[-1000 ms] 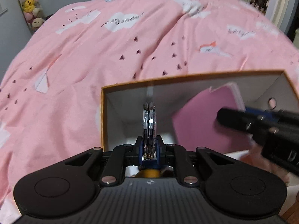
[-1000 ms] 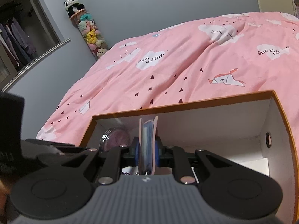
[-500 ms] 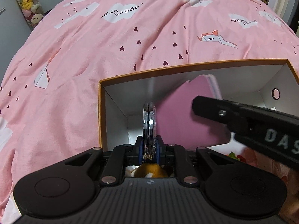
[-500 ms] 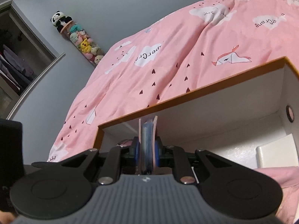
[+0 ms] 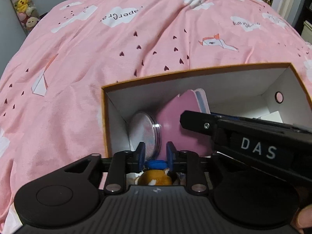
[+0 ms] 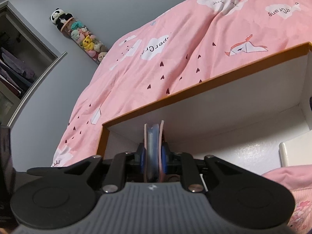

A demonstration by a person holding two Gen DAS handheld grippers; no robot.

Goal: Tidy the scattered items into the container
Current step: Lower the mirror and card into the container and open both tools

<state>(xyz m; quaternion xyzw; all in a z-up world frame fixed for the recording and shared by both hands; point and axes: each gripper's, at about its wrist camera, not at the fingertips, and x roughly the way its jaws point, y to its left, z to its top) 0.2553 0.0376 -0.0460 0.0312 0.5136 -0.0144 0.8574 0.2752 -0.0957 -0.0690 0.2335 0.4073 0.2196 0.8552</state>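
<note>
An orange-rimmed cardboard box (image 5: pixel 195 72) with white inner walls sits on a bed covered by a pink duvet (image 5: pixel 97 58) printed with clouds, hearts and paper cranes. Everything below is placed relative to this box.

The left gripper (image 5: pixel 155 154) points down into the box's near left corner. Its jaws are opening, and its blue pads stand apart, no longer pressing on the round mirror (image 5: pixel 144 134). The mirror stands on edge inside the box, leaning against the left wall, partly between the pads. Below the gripper, at the near edge of the box, an orange plush toy (image 5: pixel 154 179) shows.

The right gripper (image 6: pixel 154 156) reaches into the box from the right side. Its jaws are narrow and clamped on a pink notebook (image 5: pixel 179 124), held on edge just beside the mirror. A white block (image 6: pixel 294 154) lies on the box floor toward the right wall.

Beyond the box, stuffed toys (image 6: pixel 85 41) hang in a column on the grey wall.
</note>
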